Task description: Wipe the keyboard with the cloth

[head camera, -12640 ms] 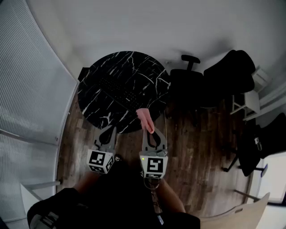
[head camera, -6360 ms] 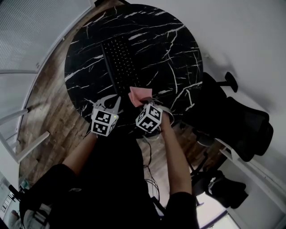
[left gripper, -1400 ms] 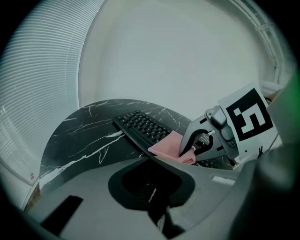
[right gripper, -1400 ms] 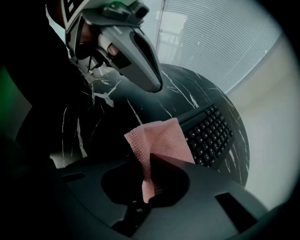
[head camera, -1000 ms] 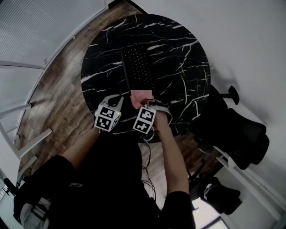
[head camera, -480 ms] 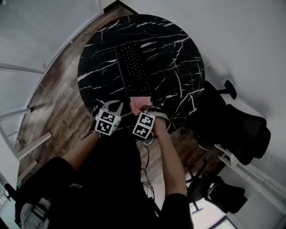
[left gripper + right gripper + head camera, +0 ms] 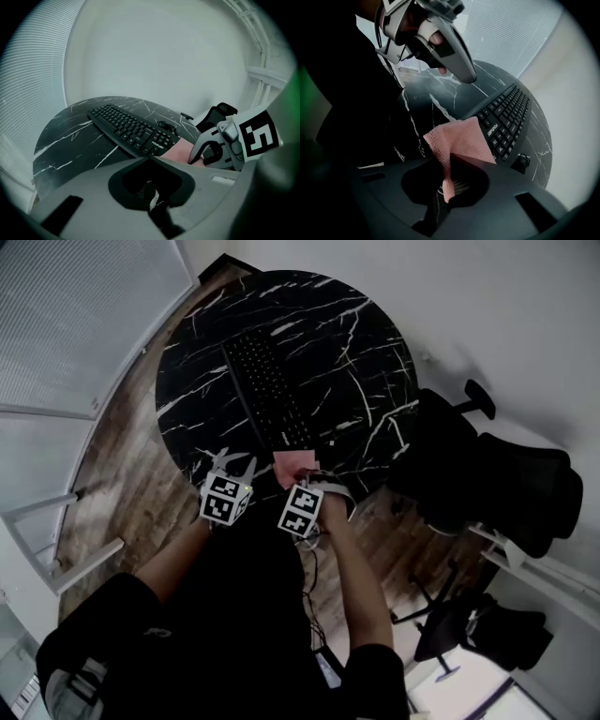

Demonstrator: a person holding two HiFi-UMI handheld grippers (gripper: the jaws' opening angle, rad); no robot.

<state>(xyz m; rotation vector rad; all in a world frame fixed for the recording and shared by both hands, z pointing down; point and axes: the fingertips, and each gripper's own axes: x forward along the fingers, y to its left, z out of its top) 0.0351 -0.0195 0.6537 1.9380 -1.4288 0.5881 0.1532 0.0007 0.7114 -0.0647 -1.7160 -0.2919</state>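
Head view: the long black computer keyboard [image 7: 267, 395] is laid with its long axis pointing away, the small pink woven cloth [image 7: 293, 463] at its near end. Left gripper view: the left gripper [image 7: 150, 159] is pressed together, empty. Right gripper view: the cloth is pinched by the right gripper [image 7: 450, 164]; wiping is judged not yet done

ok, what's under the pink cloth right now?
The cloth, pinched in the jaws of the right gripper, hangs over the black marble table beside the keyboard's near end. The patch directly beneath is covered; can't tell whether it touches.
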